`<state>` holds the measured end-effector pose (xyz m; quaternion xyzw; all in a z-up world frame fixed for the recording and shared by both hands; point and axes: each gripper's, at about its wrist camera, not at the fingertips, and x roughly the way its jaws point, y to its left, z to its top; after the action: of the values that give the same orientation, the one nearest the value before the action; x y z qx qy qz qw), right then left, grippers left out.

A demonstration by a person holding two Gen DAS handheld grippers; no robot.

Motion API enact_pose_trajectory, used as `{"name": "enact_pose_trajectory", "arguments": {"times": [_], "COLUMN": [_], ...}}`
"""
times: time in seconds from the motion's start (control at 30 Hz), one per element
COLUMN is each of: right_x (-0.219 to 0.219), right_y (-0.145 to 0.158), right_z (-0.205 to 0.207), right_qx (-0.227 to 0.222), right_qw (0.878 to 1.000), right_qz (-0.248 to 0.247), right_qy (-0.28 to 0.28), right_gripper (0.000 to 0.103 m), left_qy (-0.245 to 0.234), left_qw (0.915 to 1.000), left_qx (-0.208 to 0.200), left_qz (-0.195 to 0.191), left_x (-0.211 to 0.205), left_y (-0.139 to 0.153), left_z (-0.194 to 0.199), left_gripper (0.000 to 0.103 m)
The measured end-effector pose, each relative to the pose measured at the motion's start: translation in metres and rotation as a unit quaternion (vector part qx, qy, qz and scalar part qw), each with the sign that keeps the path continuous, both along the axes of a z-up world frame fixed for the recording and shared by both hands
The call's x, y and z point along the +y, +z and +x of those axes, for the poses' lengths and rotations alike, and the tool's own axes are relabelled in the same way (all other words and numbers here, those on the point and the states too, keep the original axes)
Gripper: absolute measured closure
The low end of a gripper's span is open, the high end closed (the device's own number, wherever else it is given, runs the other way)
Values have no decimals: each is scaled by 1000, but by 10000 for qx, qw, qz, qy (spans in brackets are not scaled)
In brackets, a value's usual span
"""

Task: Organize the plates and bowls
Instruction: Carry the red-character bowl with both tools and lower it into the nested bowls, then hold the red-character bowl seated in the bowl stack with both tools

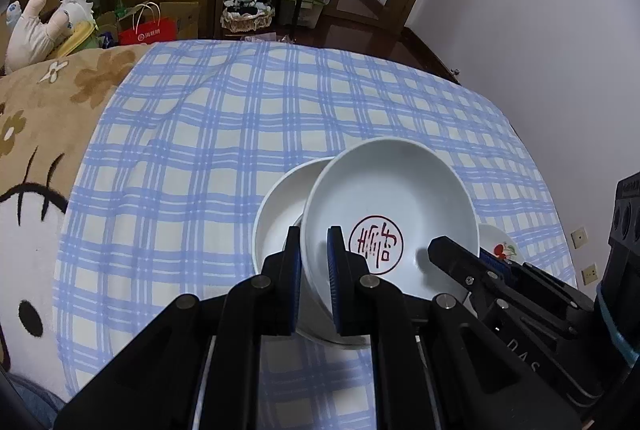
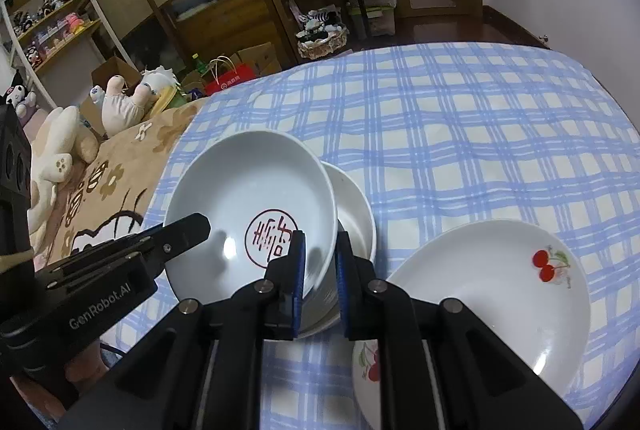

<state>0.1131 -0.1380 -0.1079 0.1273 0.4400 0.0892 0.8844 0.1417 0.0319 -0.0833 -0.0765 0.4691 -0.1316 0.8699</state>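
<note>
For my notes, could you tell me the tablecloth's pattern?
Blue-and-white check tablecloth, clearest in the right wrist view.

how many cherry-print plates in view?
2. One cherry plate lies on the checked cloth right of the bowls. A second cherry plate pokes out from under its near-left edge, mostly hidden. More could sit beneath.

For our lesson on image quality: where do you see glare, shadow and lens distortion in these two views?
Left wrist view: the fisheye bends the checked cloth and darkens the corners; a finger shadow falls inside the bowl with the red seal. Right wrist view: a small bright glare spot sits in that bowl beside the seal, and the cherry plate looks stretched near the edge.
</note>
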Motion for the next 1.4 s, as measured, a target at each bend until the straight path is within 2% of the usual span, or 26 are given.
{"name": "enact_pose_trajectory", "arguments": {"times": [0.23, 0.5, 0.67, 0.93, 1.27, 1.4], "right_x": [5, 13, 13, 12, 9, 4], "right_y": [-18, -23, -24, -24, -22, -25], "right_z": [2, -1, 0, -2, -5, -7], "right_qx": [133, 74, 101, 132, 150, 148], "right_qw": [9999, 9998, 9998, 9997, 9991, 9995], "right_qz": [-13, -144, -128, -181, -342, -175], "right_qy": [-64, -89, -146, -91, -184, -217], "right_gripper": [87, 84, 84, 84, 83, 83], "left_qy": [50, 60, -54, -132, -171, -205], "left_qw": [9993, 9994, 9998, 9996, 9992, 9992], "left_qx": [362, 267, 184, 238, 304, 303], "left_qz": [-128, -225, -14, -37, 171, 140], "left_x": [6, 13, 8, 9, 6, 7], "left_y": [-25, -30, -29, -29, -35, -36], "left_z": [12, 12, 9, 13, 13, 14], "left_gripper": [92, 92, 92, 92, 92, 92]}}
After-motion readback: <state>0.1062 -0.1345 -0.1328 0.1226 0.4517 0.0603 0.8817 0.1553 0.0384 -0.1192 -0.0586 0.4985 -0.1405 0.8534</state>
